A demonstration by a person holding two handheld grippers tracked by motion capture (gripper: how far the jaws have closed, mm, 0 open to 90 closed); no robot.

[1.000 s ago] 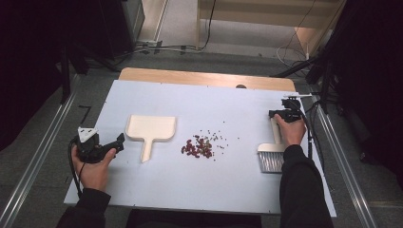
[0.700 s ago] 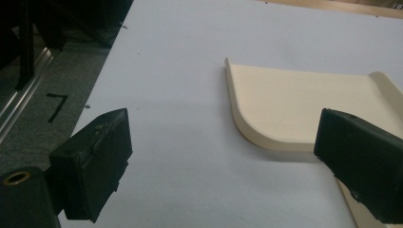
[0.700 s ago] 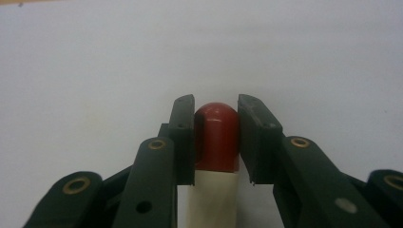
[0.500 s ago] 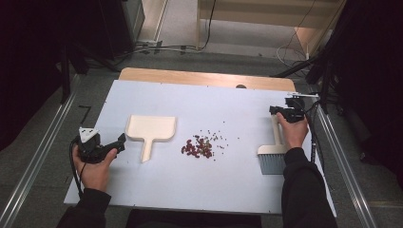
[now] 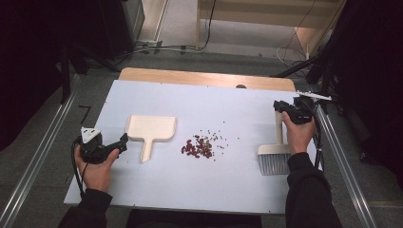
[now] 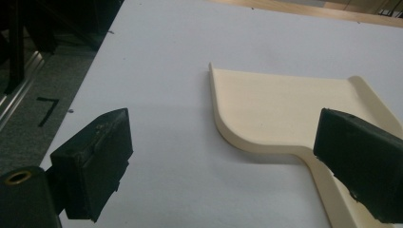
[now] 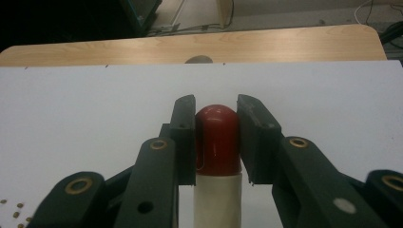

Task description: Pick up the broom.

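Right gripper (image 5: pixel 283 107) clenched on the red-capped end of the cream-handled hand brush (image 5: pixel 274 153); in the right gripper view both pads press the red tip (image 7: pixel 217 137). Brush bristles rest on the white table (image 5: pixel 228 190) near its right edge. Left gripper (image 5: pixel 119 144) released, jaws wide apart with nothing between them, just beside the handle of the flat cream plastic dustpan (image 5: pixel 150 130). Scatter of small dark-red crumbs (image 5: pixel 198 147) lies between dustpan and brush.

The dustpan (image 5: pixel 151 130) was cream, the brush (image 5: pixel 274 151) had a white handle with red tip and grey bristles, the table (image 5: pixel 228 180) was pale blue-white.
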